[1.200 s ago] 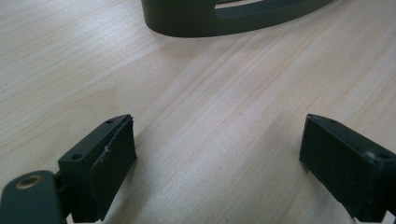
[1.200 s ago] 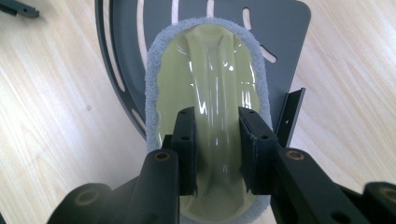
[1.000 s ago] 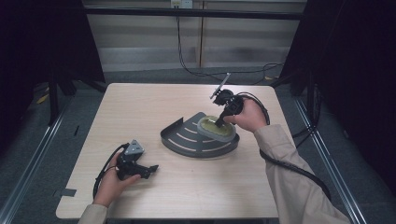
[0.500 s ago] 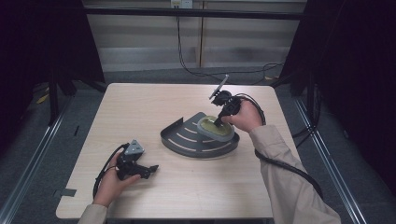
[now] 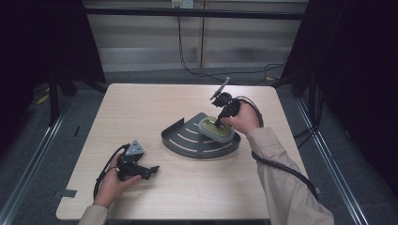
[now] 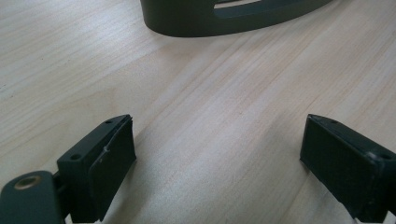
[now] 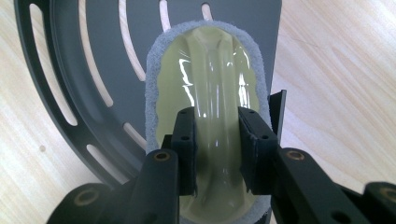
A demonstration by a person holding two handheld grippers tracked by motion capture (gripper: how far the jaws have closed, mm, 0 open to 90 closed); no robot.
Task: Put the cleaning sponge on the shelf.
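While the right gripper (image 7: pixel 217 156) clamps the raised translucent handle of the oval scrubber (image 7: pixel 208 88), the scrubber sits in the dark slotted corner rack (image 5: pixel 187 140) near the middle of the wooden table (image 5: pixel 141 108), close to the rack's far straight wall. The risk I see lies in that handle: it looks glossy and rounded, and the jaws pinch only a short stretch of it, so a tilt of the hand could let the scrubber swivel or slip out. Its grey felt rim lies almost against the rack's wall in the right gripper view, so dragging it sideways might nudge the light rack across the table. The scrubber's long axis runs along the handle, pointing straight away from the right gripper, with its pale face upward. The left gripper (image 6: pixel 217 163) rests near the front left of the table, jaws spread wide with nothing between them.
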